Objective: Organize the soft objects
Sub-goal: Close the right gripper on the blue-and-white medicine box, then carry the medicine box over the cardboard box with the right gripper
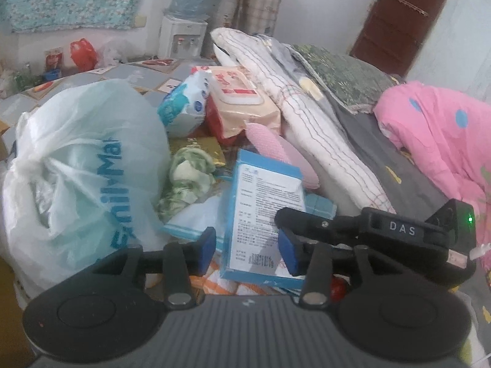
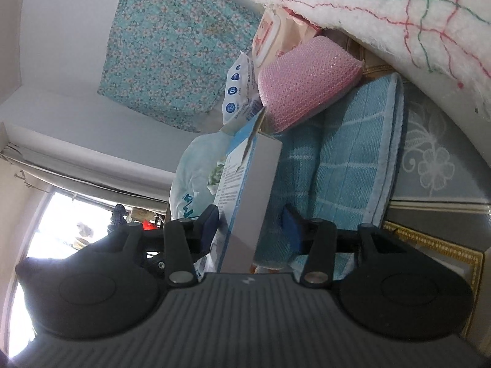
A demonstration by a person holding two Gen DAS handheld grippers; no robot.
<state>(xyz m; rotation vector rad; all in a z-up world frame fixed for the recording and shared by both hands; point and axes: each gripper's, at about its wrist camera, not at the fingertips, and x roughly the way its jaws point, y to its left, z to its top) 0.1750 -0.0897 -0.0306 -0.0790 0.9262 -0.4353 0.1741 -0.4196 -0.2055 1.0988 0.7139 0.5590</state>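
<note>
Left wrist view: we see a heap of soft goods with a stiff blue-and-white box (image 1: 264, 211) in its middle.

The left gripper (image 1: 247, 251) has its blue pads spread to either side of the box's near end, not pressing it that we can make out. The right gripper (image 1: 362, 230) reaches in from the right; in its own view the right gripper (image 2: 251, 217) straddles the same flat-sided box (image 2: 248, 190), and we cannot tell whether its pads bite. Left lies a crinkled translucent plastic bag (image 1: 79, 165), tied shut. Beside it sits a crumpled green cloth (image 1: 187, 178). Beyond the box rest a nubbly pink sponge (image 1: 276, 147), a glossy wipes pack (image 1: 242, 101) and a long fluffy white towel (image 1: 310, 113) with thin coloured lines. Under the box, a ribbed blue towel (image 2: 346, 153) lies folded.
</note>
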